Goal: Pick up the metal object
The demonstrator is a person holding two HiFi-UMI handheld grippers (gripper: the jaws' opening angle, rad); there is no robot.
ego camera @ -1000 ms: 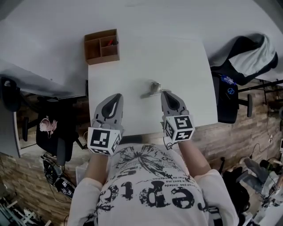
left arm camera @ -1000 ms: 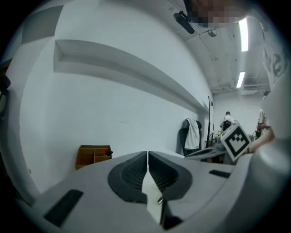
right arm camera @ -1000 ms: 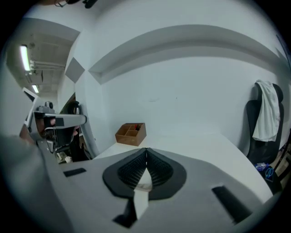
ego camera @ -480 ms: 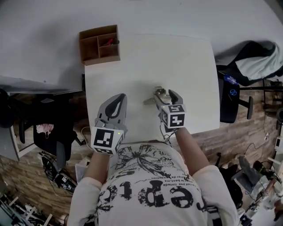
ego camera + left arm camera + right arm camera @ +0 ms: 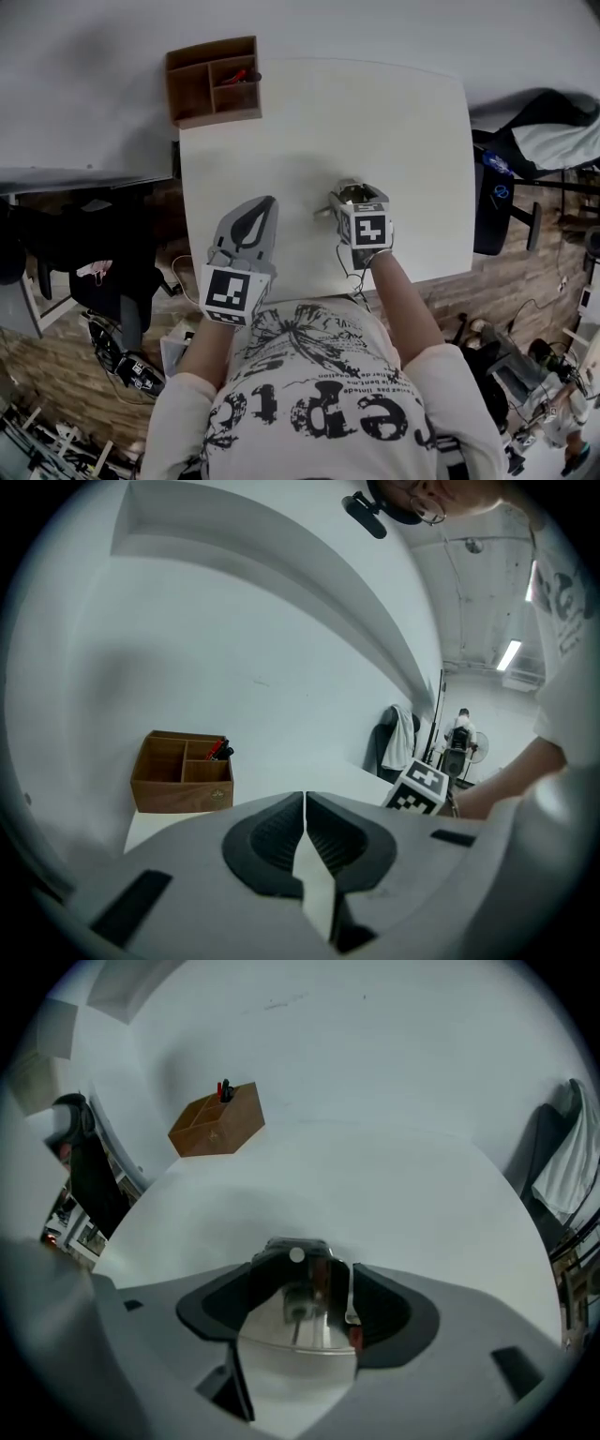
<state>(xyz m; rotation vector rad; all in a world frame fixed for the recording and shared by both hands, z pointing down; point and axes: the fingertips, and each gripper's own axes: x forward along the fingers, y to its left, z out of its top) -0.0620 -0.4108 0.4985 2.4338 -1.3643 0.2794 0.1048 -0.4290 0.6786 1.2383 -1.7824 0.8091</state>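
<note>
The metal object [image 5: 345, 194], a shiny handle-like piece, lies on the white table [image 5: 394, 122] near its front middle. My right gripper [image 5: 358, 193] stands tipped down over it, and its jaws are opening. In the right gripper view the metal object [image 5: 305, 1290] sits between the spread pads [image 5: 380, 1309], and the left pad stands clear of it. My left gripper [image 5: 265, 203] hovers at the table's front left, apart from the object. Its jaws [image 5: 305, 804] are shut with nothing between them.
A brown wooden organiser box [image 5: 212, 79] with a red pen stands at the table's far left corner. An office chair draped with a jacket [image 5: 548, 131] is off the table's right side. Dark chairs [image 5: 56, 253] stand to the left.
My right gripper has moved forward and tipped down over the metal object, and its jaws have spread from shut to wide. The left gripper has hardly moved.
</note>
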